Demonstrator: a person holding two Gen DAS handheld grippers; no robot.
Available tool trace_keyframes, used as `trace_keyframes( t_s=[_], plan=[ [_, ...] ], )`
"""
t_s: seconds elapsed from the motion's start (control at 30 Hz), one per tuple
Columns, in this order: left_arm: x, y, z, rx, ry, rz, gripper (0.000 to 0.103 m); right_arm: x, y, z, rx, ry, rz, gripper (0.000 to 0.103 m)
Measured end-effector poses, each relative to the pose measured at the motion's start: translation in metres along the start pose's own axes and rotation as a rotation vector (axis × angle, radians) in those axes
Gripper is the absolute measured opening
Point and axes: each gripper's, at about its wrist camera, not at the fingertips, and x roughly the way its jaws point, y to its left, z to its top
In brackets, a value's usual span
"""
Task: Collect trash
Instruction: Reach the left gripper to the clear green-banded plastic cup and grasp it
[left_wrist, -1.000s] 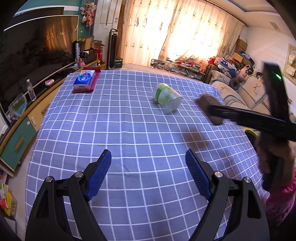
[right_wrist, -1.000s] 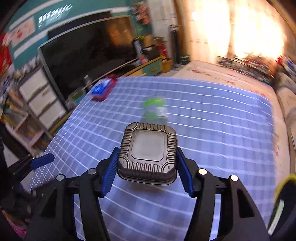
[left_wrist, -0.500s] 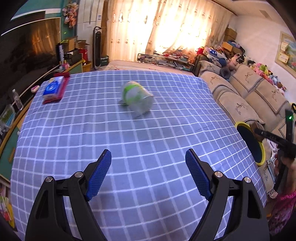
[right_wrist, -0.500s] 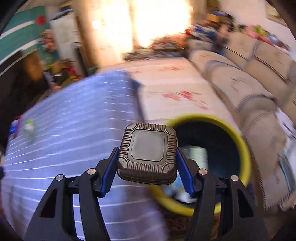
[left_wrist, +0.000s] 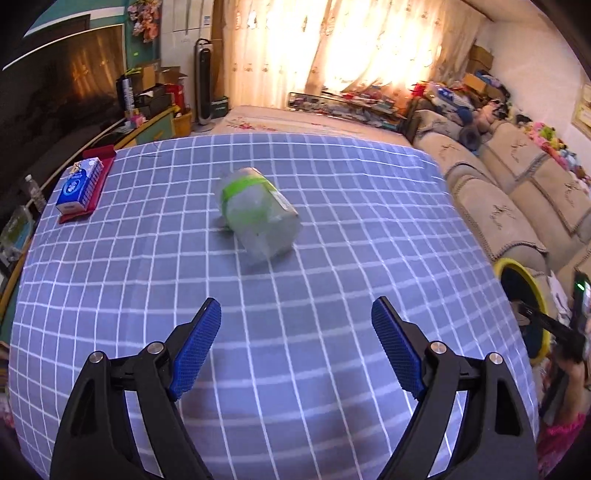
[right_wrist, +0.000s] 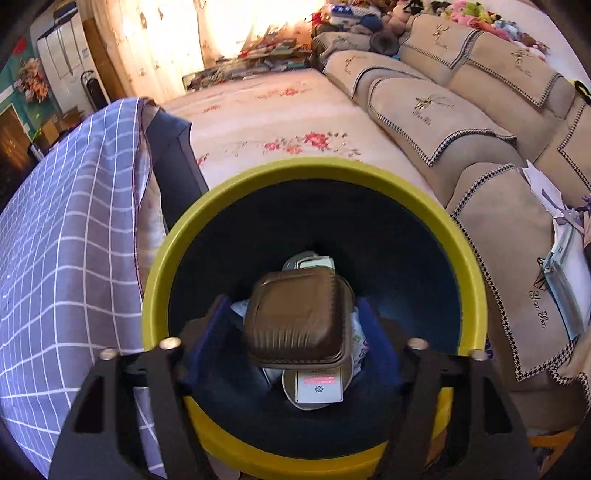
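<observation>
While the right tongs (right_wrist: 291, 328) hang over the mouth of the yellow-rimmed bin (right_wrist: 173, 236), their jaws have just been opening, and the brown ribbed box (right_wrist: 299, 325) sits between the blue pads (right_wrist: 376, 343) with a gap showing on each side, blurred, so no longer pinched. Below the box, inside the bin, lie pale wrappers and a white card (right_wrist: 319, 387) with a red printed line too small to read. Just left of the bin hangs the edge of the blue checked cloth (right_wrist: 66, 229) covering the desk; to the right of the bin stands a beige sofa (right_wrist: 498, 229) whose cover bears a cursive embroidered mark that I cannot make out surely. Across the desk from the bin, the left tongs (left_wrist: 295, 343) are spread wide with nothing between them, aimed at a clear plastic jar (left_wrist: 260, 218) with a green band lying on its side. Farther from the bin, a blue tissue pack (left_wrist: 79, 186) rests on a red tray (left_wrist: 99, 155); its writing is illegible.
</observation>
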Motion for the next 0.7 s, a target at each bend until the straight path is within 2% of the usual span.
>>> trace_keyframes(
  t_s=[0.1, 0.37, 0.6, 0.7],
  plan=[
    [0.014, 0.006, 0.016, -0.034, -0.004, 0.048, 0.085, -0.01, -0.003, 0.001, 0.013, -0.023, 0.009, 0.071],
    [0.056, 0.013, 0.051, -0.125, -0.004, 0.08, 0.085, -0.033, -0.016, -0.001, 0.058, -0.061, 0.045, 0.073],
    [0.083, 0.025, 0.06, -0.168, 0.008, 0.145, 0.084, -0.041, -0.007, 0.0, 0.042, -0.071, 0.07, 0.074],
    [0.087, 0.027, 0.059, -0.168, 0.006, 0.15, 0.078, -0.04, 0.0, 0.001, 0.028, -0.068, 0.084, 0.074]
  ],
)
